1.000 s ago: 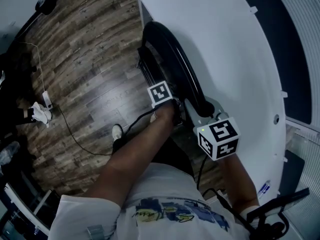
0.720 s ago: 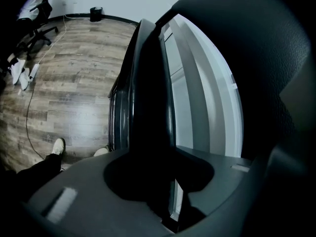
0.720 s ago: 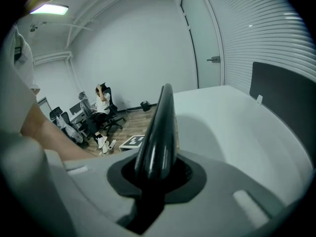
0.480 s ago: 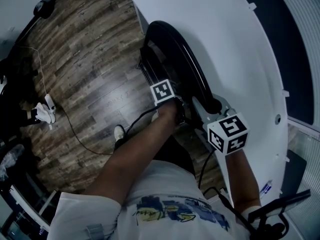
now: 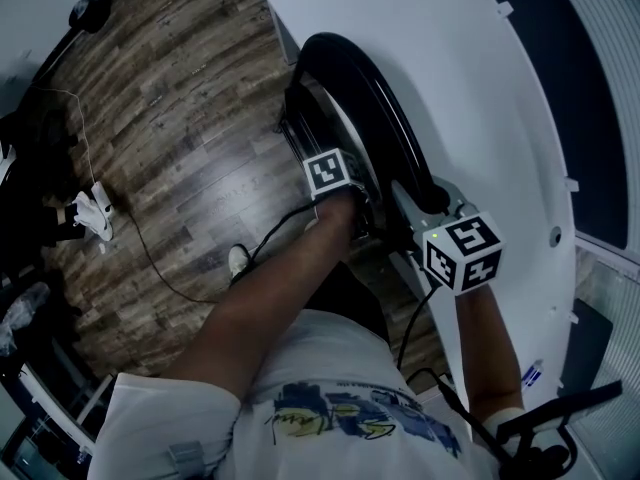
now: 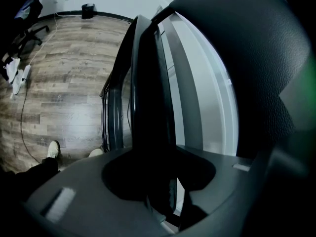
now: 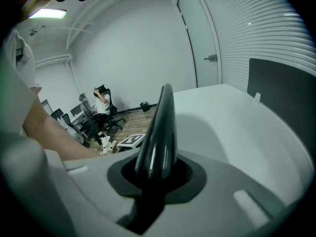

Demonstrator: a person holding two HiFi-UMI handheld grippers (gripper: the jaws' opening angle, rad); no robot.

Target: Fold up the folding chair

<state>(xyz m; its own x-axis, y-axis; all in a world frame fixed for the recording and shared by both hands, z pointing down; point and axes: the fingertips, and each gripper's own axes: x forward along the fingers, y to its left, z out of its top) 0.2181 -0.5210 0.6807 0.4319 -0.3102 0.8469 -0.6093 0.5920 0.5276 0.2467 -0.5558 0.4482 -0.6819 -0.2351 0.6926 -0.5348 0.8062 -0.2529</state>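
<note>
The black folding chair (image 5: 372, 108) with its glossy tubular frame is standing on edge, collapsed nearly flat, on the wood-plank floor (image 5: 170, 118). It is sitting close against the curved side of the white round table (image 5: 470, 88), though whether it is touching the table cannot be told.

It is looking like a stiff, fairly heavy thing. The frame will not be giving under a grip, and its weight will be pulling it over if it is let lean. The polished tube is likely slippery, and its curve offers no stop against sliding, so a hold across the tube near the top of the arch seems best. The flat inner panel edge gives a second, steadier purchase. The hinged parts lying side by side could be pinching anything caught between them.

The right gripper (image 5: 425, 206) is clamping narrowly across the chair's shiny top rail (image 7: 159, 127), which is rising straight out of its jaws. The left gripper (image 5: 362, 223) is reaching lower, with a dark panel edge of the chair (image 6: 148, 107) standing between its jaws. Those jaws have just been opening and are now standing part-way apart, with a sliver of light beside the edge, so that hold seems to be loosening.
</note>
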